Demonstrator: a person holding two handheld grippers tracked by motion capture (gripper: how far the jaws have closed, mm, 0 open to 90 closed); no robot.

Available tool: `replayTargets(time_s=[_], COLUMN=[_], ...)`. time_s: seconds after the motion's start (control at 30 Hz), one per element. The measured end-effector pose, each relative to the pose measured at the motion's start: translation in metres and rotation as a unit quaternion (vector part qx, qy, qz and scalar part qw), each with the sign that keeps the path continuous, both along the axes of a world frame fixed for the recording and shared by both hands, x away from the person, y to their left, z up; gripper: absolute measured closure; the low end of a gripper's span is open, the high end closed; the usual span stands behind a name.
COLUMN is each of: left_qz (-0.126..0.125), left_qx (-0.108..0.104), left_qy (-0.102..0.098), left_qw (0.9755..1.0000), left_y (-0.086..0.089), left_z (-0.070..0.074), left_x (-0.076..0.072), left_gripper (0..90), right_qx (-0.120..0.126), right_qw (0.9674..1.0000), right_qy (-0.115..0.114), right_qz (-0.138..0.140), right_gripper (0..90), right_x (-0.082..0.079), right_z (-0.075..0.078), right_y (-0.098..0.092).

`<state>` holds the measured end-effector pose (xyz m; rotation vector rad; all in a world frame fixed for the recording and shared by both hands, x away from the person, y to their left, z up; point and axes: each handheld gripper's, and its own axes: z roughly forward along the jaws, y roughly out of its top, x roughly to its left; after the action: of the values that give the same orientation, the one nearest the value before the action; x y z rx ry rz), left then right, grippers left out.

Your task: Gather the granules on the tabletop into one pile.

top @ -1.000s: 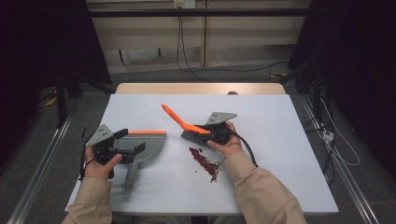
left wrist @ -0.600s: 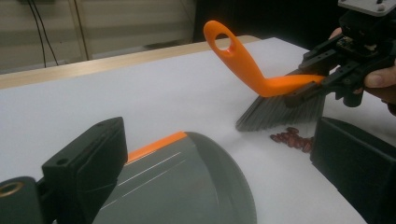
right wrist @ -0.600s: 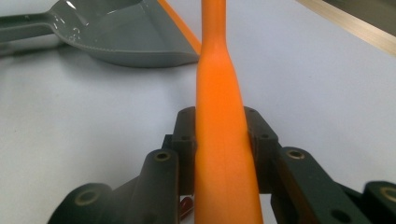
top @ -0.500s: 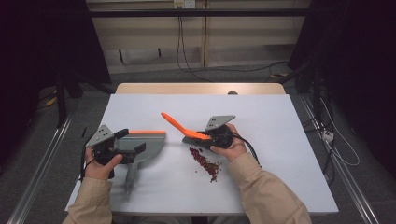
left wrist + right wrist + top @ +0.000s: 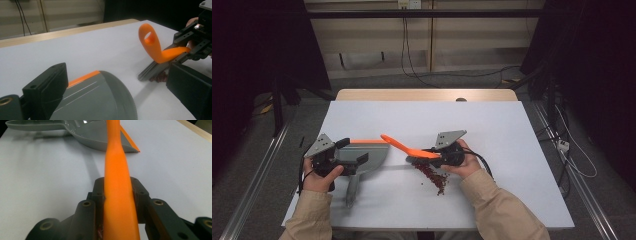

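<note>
Dustpan (image 5: 367, 155), grey with an orange lip, lies flat on the white table (image 5: 512, 130) at about 8 o'clock, its mouth facing 3 o'clock; the left gripper (image 5: 343, 158) reaches over it, jaws apart, and whether they touch it cannot be told. Right gripper (image 5: 432, 152), near centre, is clamped tight on the orange brush (image 5: 404, 147), handle pointing to 10 o'clock, bristles on the table. Red beans (image 5: 434, 177) lie scattered just beside the bristles at 5 o'clock.
</note>
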<state>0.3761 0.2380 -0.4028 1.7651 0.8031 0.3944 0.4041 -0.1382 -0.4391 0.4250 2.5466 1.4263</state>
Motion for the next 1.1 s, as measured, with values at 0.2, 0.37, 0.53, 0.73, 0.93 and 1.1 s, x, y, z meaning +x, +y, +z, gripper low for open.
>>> replayTargets(time_s=[0.2,0.37,0.53,0.73,0.93,1.1], left_qz=[0.001,0.001,0.002,0.002,0.002,0.002], left_qx=[-0.001,0.001,0.001,0.003,0.003,0.003], left_qy=[0.001,0.001,-0.001,0.0,-0.001,-0.002], left_qw=[1.0,1.0,1.0,1.0,1.0,1.0], left_y=[0.0,0.0,0.0,-0.001,-0.001,-0.001], left_z=[0.0,0.0,0.0,0.0,0.0,0.0], left_x=[0.0,0.0,0.0,0.0,0.0,0.0], left_gripper=[3.9,3.9,3.9,3.9,3.9,3.9], right_qx=[-0.001,-0.005,-0.006,-0.014,-0.02,-0.015], right_qw=[1.0,0.9998,0.9995,0.9987,0.9976,0.997], right_qy=[0.0,0.0,-0.002,-0.019,-0.038,-0.052], right_qz=[0.008,0.018,0.032,0.044,0.053,0.055], right_gripper=[70.8,70.8,70.9,71.0,71.1,71.2], right_x=[-0.005,-0.009,-0.011,-0.016,-0.021,-0.021], right_z=[0.0,0.001,0.002,0.002,0.003,0.005], right_y=[0.0,0.001,0.001,0.002,0.005,0.006])
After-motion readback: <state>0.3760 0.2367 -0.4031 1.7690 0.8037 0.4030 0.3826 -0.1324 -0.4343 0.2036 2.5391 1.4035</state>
